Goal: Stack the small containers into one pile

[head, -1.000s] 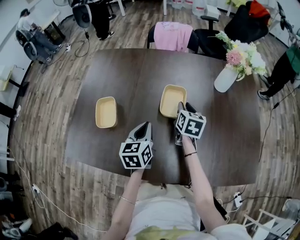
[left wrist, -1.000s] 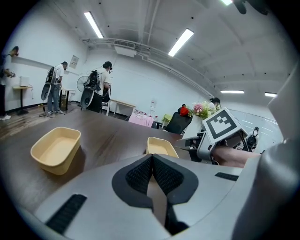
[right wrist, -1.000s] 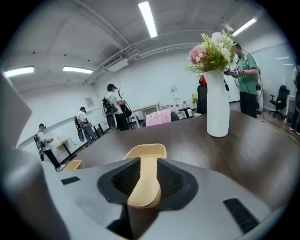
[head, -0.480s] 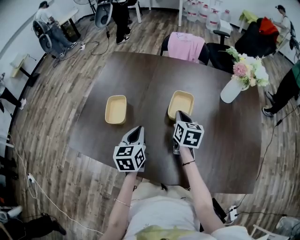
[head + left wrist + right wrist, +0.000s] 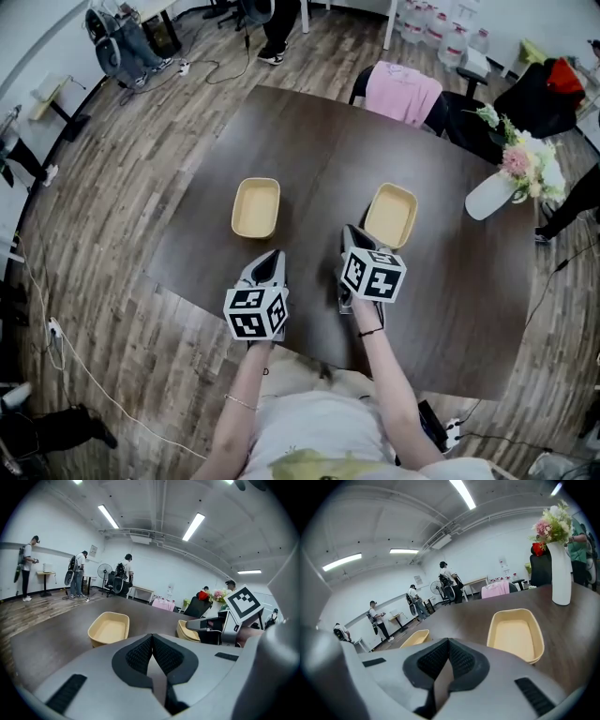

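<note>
The left claw (image 5: 274, 255) and right claw (image 5: 348, 232) are both pinched fully shut, empty. One container (image 5: 256, 208) sits just ahead of the left, the other container (image 5: 391, 215) ahead-right of the right, so each looks lined up for its own grab.

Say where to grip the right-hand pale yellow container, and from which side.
Probably its near short wall, from above on the person's side: the pale yellow rounded-rectangle container sits upright and open, so one jaw fits inside the thin rim, one outside. The right gripper, shut and empty, must open first.
</note>
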Available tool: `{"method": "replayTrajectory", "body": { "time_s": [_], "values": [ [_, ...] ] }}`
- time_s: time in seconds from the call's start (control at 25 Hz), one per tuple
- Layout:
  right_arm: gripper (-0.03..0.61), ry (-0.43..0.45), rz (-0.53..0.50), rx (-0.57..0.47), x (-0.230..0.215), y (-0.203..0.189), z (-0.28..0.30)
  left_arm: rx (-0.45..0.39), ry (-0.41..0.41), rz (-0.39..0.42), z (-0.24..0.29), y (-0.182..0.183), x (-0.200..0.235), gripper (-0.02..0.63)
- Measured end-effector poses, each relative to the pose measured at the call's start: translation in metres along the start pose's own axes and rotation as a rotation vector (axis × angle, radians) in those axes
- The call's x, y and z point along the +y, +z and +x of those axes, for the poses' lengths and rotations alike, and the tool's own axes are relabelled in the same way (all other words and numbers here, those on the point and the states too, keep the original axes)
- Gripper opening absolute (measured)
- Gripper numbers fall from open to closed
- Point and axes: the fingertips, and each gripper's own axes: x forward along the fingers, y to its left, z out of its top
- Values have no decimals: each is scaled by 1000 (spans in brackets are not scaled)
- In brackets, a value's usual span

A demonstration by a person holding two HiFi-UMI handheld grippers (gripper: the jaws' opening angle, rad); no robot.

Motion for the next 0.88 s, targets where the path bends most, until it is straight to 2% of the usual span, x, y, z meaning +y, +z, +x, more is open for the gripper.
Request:
{"method": "replayTrajectory", "body": {
  "time_s": [0.16,0.4,0.88],
  "values": [
    [21,51,4,14,33,-2,21,12,-8,-7,2,5,23,25],
    [23,162,73,37,79,-6,54,42,-24,0,6,11,56,25],
    [25,137,112,56,108,-19,109,87,-56,10,15,14,115,25]
  ]
}}
